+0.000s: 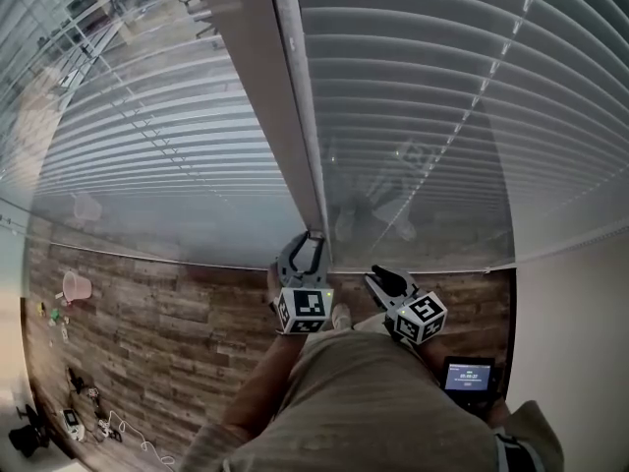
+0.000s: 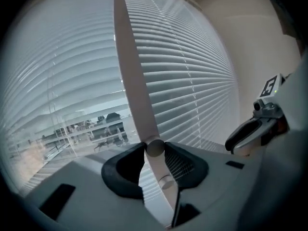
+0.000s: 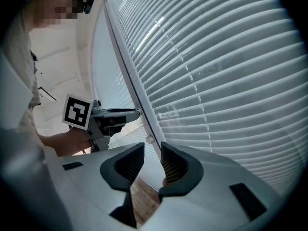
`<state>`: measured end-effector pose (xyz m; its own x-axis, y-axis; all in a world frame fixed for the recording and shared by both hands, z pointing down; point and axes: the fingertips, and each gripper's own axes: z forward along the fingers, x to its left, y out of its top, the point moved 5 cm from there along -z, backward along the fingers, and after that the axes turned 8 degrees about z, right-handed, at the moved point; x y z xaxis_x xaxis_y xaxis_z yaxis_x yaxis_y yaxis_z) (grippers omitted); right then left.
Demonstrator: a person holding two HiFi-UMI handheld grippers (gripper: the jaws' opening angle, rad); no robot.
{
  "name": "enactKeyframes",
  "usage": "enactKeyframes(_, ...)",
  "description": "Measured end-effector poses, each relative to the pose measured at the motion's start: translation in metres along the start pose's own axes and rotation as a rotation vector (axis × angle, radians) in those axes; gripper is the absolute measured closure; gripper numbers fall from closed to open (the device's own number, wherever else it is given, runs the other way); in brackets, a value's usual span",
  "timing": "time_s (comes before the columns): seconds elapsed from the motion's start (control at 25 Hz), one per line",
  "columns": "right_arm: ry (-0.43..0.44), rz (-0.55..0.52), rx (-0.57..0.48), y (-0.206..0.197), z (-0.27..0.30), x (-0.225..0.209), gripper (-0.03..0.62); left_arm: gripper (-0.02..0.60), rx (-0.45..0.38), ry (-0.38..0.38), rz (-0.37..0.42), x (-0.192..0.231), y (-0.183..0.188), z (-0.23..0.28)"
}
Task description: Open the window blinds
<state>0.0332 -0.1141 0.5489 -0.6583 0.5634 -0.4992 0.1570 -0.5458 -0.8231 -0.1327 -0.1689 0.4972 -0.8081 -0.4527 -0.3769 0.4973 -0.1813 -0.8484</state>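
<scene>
Two white slatted blinds cover the window, a left blind (image 1: 147, 136) and a right blind (image 1: 413, 116). Outdoor buildings show between the left blind's slats (image 2: 72, 129). A long pale tilt wand (image 1: 295, 106) hangs between the two blinds. My left gripper (image 1: 307, 252) is shut on the wand's lower end (image 2: 155, 147), with both dark pads pressing the wand's round tip. My right gripper (image 1: 381, 281) is just to its right, open, with nothing between its fingers (image 3: 152, 160). In the right gripper view the wand (image 3: 127, 76) runs down past the left gripper (image 3: 115, 114).
Below the blinds lies a wood plank floor (image 1: 167, 342). On it at the left are a pink cup (image 1: 76, 285) and small items with cables (image 1: 88, 416). A small device with a lit screen (image 1: 468, 377) is at the lower right, by a plain wall (image 1: 580, 342).
</scene>
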Motion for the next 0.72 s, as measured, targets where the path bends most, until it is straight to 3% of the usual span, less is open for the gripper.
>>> enactKeyframes(0.12, -0.002, -0.004, -0.006, 0.008, 0.001, 0.002, 0.484, 0.442, -0.039, -0.042, -0.091, 0.007, 0.002, -0.003)
enactKeyframes(0.32, -0.009, 0.003, -0.009, 0.011, 0.004, -0.001, 0.484, 0.409, -0.056, -0.117, -0.443, 0.022, -0.031, -0.009)
enactKeyframes(0.6, -0.010, 0.003, -0.004, 0.011, 0.003, 0.000, 0.484, 0.405, -0.050, -0.277, -0.899, 0.007, -0.075, 0.006)
enactKeyframes(0.68, -0.009, 0.000, -0.004, 0.010, 0.002, 0.000, 0.484, 0.405, -0.038, -0.284, -0.933, 0.002, -0.078, 0.012)
enactKeyframes(0.72, -0.009, -0.001, -0.004, 0.010, 0.002, 0.000, 0.484, 0.405, -0.020, -0.277, -0.905, -0.001, -0.079, 0.015)
